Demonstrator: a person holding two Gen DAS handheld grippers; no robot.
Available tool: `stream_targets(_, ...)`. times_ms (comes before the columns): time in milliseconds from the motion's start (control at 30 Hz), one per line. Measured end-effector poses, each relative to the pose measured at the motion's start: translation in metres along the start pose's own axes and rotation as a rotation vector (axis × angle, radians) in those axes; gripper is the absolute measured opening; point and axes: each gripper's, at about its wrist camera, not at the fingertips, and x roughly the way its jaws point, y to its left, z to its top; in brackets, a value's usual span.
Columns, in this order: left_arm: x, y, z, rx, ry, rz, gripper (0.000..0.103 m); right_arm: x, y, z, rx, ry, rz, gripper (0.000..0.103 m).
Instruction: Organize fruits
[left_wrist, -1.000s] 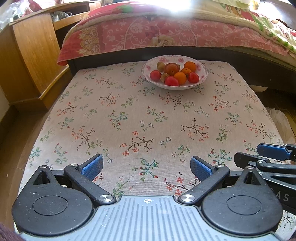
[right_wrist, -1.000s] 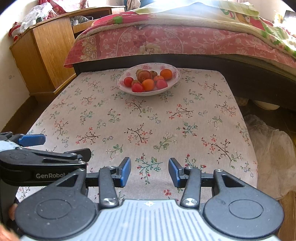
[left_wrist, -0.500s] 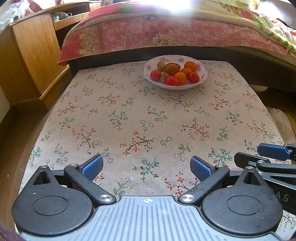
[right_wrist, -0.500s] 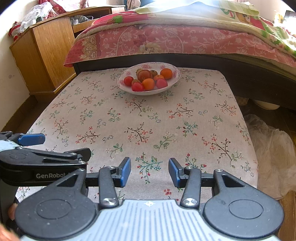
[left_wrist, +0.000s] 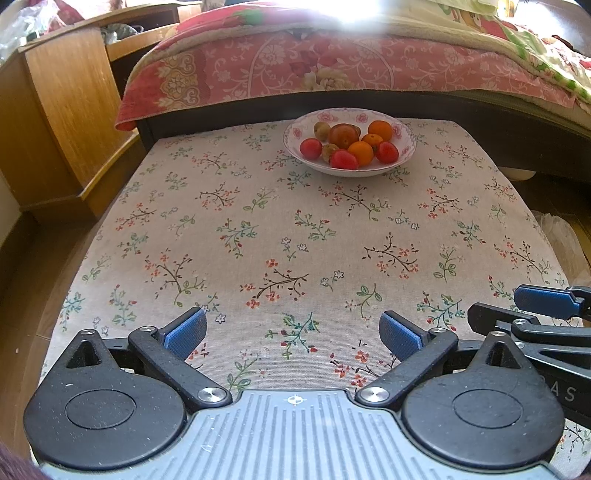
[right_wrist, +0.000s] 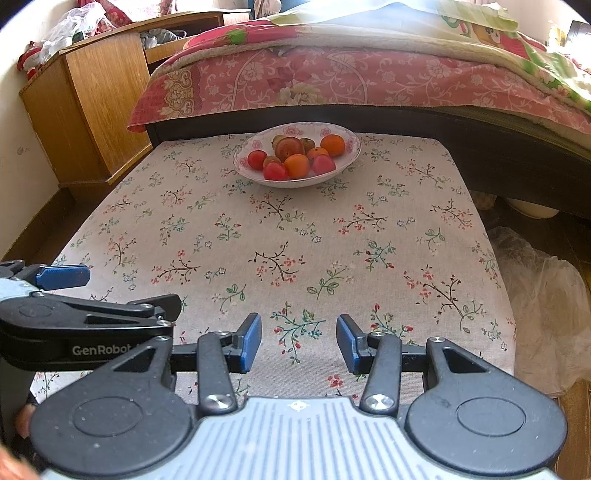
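A white bowl with pink flowers (left_wrist: 400, 147) (right_wrist: 349, 157) stands at the far edge of the flowered tablecloth (left_wrist: 295, 236) (right_wrist: 295, 240). It holds several fruits: red ones (left_wrist: 310, 148), orange ones (left_wrist: 360, 153) (right_wrist: 332, 144) and a brownish one (right_wrist: 289, 147). My left gripper (left_wrist: 293, 330) hovers open over the near edge of the cloth, nothing between its blue pads. My right gripper (right_wrist: 299, 338) sits beside it on the right, open with a narrower gap, also empty. Both are far from the bowl.
A bed with a pink flowered quilt (left_wrist: 332, 62) (right_wrist: 351, 70) runs behind the table. A wooden cabinet (left_wrist: 62, 107) (right_wrist: 92, 96) stands at the left. A clear plastic bag (right_wrist: 546, 306) lies on the floor to the right of the table.
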Motion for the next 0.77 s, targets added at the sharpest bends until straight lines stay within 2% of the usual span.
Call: stream_targets(767,-0.0014,0.0010,0.0006,-0.008,-0.021,0.024,0.101,0.0030,0.0025,0.0018,-0.007,0.007,0.003,0.047)
